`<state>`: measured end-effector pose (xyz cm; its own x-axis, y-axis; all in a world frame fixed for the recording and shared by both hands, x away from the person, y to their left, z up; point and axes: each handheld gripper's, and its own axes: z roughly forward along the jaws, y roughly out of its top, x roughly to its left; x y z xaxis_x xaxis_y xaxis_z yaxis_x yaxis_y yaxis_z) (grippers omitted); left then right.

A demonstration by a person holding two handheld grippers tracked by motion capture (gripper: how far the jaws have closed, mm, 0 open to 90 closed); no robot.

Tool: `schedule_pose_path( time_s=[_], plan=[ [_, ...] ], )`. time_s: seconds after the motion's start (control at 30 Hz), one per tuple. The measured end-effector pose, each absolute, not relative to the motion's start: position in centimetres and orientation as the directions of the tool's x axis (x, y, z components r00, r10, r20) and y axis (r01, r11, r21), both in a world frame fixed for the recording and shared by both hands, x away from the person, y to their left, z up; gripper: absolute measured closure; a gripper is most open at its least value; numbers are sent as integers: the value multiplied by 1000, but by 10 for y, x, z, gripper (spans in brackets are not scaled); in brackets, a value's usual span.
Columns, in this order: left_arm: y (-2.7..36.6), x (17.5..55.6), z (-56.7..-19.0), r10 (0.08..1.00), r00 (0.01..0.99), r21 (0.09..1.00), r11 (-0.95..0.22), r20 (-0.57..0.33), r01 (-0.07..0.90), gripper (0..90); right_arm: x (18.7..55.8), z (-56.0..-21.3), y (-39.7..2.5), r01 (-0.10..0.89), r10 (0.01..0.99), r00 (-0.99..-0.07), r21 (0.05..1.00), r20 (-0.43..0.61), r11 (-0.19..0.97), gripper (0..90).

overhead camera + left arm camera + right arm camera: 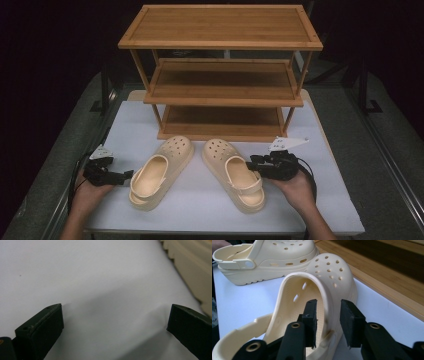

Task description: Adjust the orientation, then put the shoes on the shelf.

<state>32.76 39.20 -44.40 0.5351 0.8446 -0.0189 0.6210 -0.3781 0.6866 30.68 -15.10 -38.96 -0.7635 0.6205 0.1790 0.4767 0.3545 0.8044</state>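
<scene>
Step in hand: grasping the right clog (312,297) by its side wall, judged from the jaws straddling it; a lift toward the wooden rack (222,75) looks the likely aim.
Right gripper (255,162): jaws apart, 1 inside the shoe opening, 1 outside, the collar rim between them; not yet clamped.
Right clog, place: directly between and ahead of the right jaws, toe pointing away toward the rack's bottom shelf.
Left gripper (127,174): jaws wide apart over bare white worktop (87,277), holding nothing.
Left clog (157,175): just beyond the left jaws' tips, its ribbed sole edge off to 1 side of them; not touched as far as I can tell.
Doing it well: seat the wall deeper between the jaws before closing, so the soft foam does not slip out.
Grip point: stay clear of the heel strap, which may swing.
Risk: a shallow pinch could let the shoe tilt once raised.
</scene>
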Motion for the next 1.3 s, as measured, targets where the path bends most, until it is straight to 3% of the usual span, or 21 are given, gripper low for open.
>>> schedule_pose_path(
  time_s=[0.4,0.47,0.63,0.7,0.8,1.07,1.3],
  plan=[
    [369,317,-397,770,633,756,-369,-77,540,0,313,-386,-152,473,610,-769,813,192,340,542],
    [364,314,-390,745,662,772,-373,-80,514,69,313,-386,-151,474,605,-772,813,197,339,540],
    [348,311,-380,710,700,787,-387,-79,481,73,315,-387,-148,482,594,-776,808,212,341,528],
    [343,310,-379,691,720,791,-399,-74,464,147,316,-387,-147,486,595,-775,804,214,344,529],
    [335,313,-381,675,734,786,-413,-76,461,173,317,-389,-145,493,600,-771,795,212,354,549],
    [321,319,-389,670,740,770,-441,-59,461,440,323,-396,-139,504,600,-774,770,202,391,619],
    [313,323,-394,665,746,750,-477,-33,458,602,327,-400,-136,506,598,-777,760,195,409,702]
  ],
)
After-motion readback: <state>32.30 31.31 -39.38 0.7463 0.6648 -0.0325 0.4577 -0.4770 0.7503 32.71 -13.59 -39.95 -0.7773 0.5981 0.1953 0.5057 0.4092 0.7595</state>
